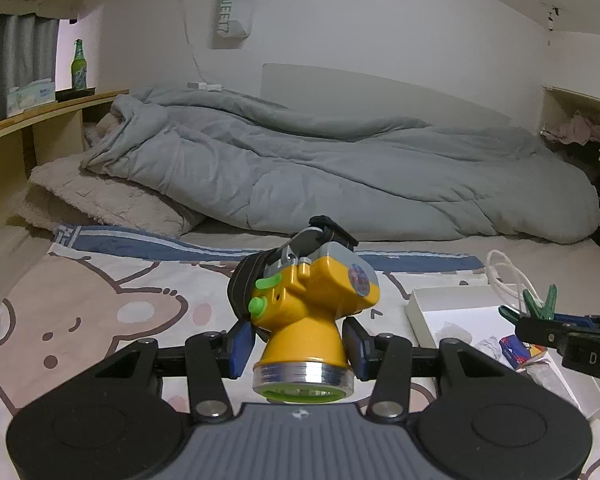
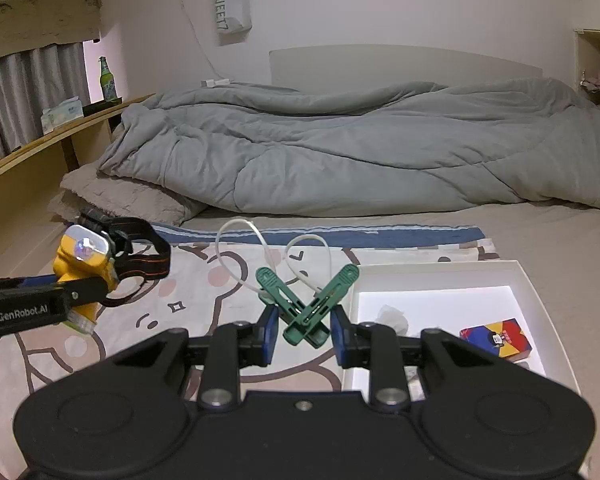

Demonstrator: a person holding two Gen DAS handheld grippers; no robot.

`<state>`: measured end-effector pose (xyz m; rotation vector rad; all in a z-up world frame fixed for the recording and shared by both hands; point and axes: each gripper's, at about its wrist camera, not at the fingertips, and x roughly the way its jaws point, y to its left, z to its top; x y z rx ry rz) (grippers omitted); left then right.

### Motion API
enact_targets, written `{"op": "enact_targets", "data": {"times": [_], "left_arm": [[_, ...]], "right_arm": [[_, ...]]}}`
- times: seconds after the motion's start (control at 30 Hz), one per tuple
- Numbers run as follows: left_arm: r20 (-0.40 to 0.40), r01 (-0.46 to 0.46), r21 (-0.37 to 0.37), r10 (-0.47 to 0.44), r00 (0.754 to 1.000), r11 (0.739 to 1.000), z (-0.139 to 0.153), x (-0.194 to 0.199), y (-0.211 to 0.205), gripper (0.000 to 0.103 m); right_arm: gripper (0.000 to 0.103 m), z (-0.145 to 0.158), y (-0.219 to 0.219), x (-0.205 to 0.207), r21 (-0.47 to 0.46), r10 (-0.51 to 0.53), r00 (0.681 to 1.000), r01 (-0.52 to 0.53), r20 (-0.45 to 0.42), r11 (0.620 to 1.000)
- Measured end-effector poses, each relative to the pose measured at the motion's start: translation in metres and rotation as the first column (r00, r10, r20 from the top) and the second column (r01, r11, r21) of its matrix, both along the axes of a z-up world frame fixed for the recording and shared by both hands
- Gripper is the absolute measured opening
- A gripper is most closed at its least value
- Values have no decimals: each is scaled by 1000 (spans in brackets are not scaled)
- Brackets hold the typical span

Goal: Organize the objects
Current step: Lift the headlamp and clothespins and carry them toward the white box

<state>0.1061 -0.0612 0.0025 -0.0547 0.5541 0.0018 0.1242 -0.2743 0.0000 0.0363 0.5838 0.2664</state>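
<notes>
My left gripper is shut on a yellow headlamp with green buttons and a black strap, held above the cartoon-print cloth. It also shows in the right wrist view at the left. My right gripper is shut on two green clothes pegs with white cord loops, held just left of the white box. The pegs also show in the left wrist view at the right. The box holds a colourful card pack and crumpled paper.
A grey duvet lies bunched across the back of the bed, with a beige pillow at its left. A wooden shelf on the left bears a green bottle and tissue pack.
</notes>
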Motion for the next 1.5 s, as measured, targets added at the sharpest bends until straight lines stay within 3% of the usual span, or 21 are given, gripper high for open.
{"op": "enact_targets", "data": {"times": [0.3,0.7,0.9,1.03,1.2,1.5], "left_arm": [[19,15,-34,-14,1000,999,4,2,-3,49],[23,70,-36,-69,997,997,0,8,-31,49],[15,107,-72,-106,994,992,-4,18,-50,49],[24,142,-18,-142,990,990,-6,29,-71,49],[-6,178,-34,-178,984,983,-10,56,-95,49],[-8,301,26,-301,954,953,-12,106,-151,49]], "right_arm": [[28,6,-9,-2,19,-1,1000,1,23,1000],[28,0,-66,8,59,-129,992,128,13,990],[28,-11,-90,15,64,-181,983,182,-14,981],[28,-17,-102,23,84,-197,980,200,-36,976],[28,-31,-117,34,108,-202,977,209,-68,972],[28,-71,-133,66,119,-216,959,239,-183,964]]}}
